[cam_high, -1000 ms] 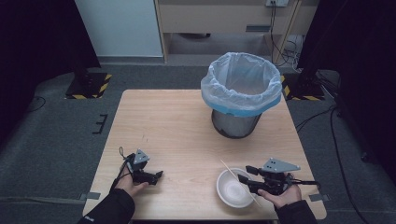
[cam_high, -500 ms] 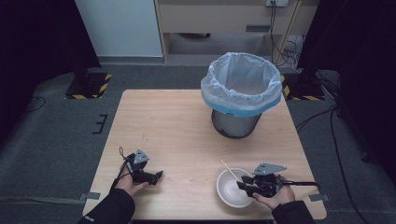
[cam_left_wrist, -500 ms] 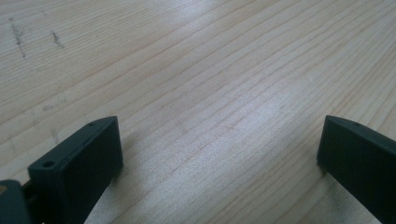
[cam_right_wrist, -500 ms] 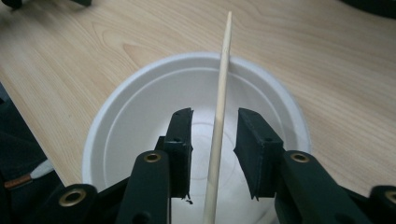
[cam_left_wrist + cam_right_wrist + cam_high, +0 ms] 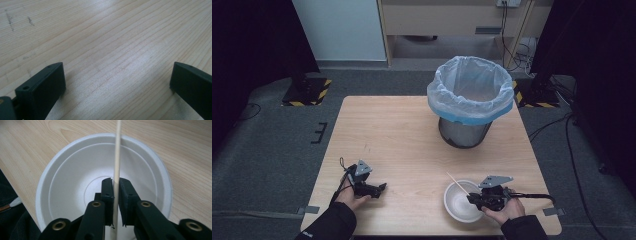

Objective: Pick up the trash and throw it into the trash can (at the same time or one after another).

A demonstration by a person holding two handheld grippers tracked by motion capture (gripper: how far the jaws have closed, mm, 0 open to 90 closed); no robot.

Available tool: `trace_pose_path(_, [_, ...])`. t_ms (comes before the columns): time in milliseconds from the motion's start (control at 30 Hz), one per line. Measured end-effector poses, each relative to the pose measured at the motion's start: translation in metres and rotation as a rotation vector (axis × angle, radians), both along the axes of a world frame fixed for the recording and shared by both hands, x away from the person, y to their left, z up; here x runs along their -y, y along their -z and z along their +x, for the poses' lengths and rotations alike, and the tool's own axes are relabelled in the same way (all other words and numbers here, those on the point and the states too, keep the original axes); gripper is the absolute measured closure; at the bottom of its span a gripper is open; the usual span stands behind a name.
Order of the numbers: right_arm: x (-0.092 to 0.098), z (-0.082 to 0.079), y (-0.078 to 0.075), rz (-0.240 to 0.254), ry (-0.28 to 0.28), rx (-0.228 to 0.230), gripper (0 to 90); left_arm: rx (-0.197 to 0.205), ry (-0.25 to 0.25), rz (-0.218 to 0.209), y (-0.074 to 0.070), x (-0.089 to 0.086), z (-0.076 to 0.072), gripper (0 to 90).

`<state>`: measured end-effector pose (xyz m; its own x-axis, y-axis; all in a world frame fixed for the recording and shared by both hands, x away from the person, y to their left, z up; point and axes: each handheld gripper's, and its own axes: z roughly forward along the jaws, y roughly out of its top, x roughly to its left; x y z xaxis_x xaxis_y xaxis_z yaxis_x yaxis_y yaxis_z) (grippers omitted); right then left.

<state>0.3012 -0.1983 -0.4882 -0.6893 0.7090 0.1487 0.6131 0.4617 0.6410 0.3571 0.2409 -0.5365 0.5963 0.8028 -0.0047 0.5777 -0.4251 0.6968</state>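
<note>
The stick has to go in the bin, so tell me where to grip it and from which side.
Grip the stick at its low end inside the bowl, coming in from the bowl's near side along its length. It is thin and leans on the far rim, so the jaws must pinch across it. The right gripper has just been closing and now clamps it there.
</note>
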Motion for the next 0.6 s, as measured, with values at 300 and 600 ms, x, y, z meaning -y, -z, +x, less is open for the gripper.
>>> trace_pose_path(300, [0.003,0.001,-0.005,0.037,0.004,0.007,85.6,0.000,0.000,0.000,0.000,0.000,0.000,0.0])
trace_pose_path(600, [0.012,0.003,-0.021,0.164,0.087,0.097,85.6,0.000,0.000,0.000,0.000,0.000,0.000,0.0])
